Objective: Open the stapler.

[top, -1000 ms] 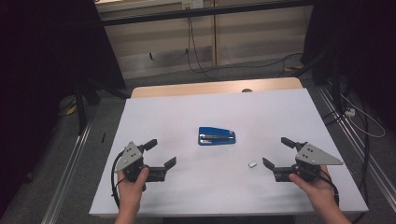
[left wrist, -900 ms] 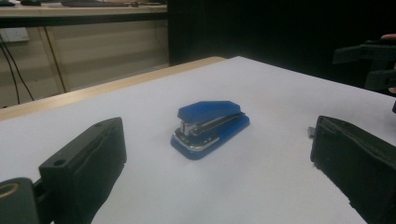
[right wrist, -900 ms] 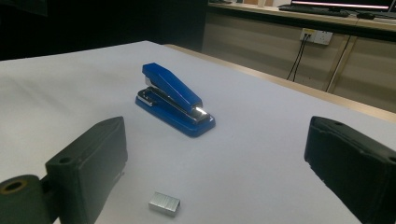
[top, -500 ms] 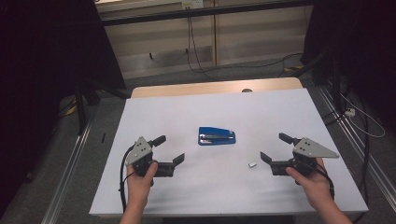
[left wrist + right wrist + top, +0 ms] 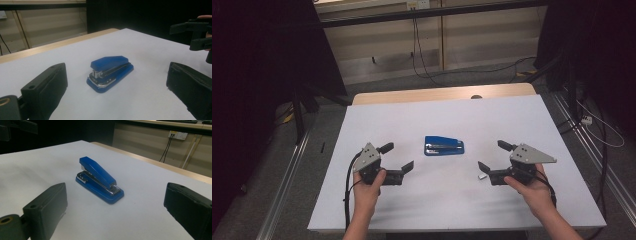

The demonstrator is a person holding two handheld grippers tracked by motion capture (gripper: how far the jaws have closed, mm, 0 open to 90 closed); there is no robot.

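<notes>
I hold a hand-held gripper in each hand, both low over the white desk (image 5: 532, 120), and neither has anything in it. In the high view the stapler (image 5: 444, 146) lies at the middle of the frame, flat on its base and closed, and it is the thing both of my tools point toward. My left hand-held gripper (image 5: 396, 157) sits left of centre with its jaws wide apart, near the stapler but not touching it. My right hand-held gripper (image 5: 494, 156) sits right of centre, jaws likewise spread, a little farther off. Just beside its lower jaw lies a small pale bit (image 5: 482, 176) that I cannot make out. In the left gripper view the stapler (image 5: 110, 73) lies at the centre, between my two black pads; in the right gripper view the stapler (image 5: 99, 179) lies a little left of centre. I judge this to be the approach, with the grasp not yet made. The next move, I think, calls for one tool to slide forward, low and level, until its pads bracket the stapler's long sides, then close squarely so it does not skid on the smooth sheet.
</notes>
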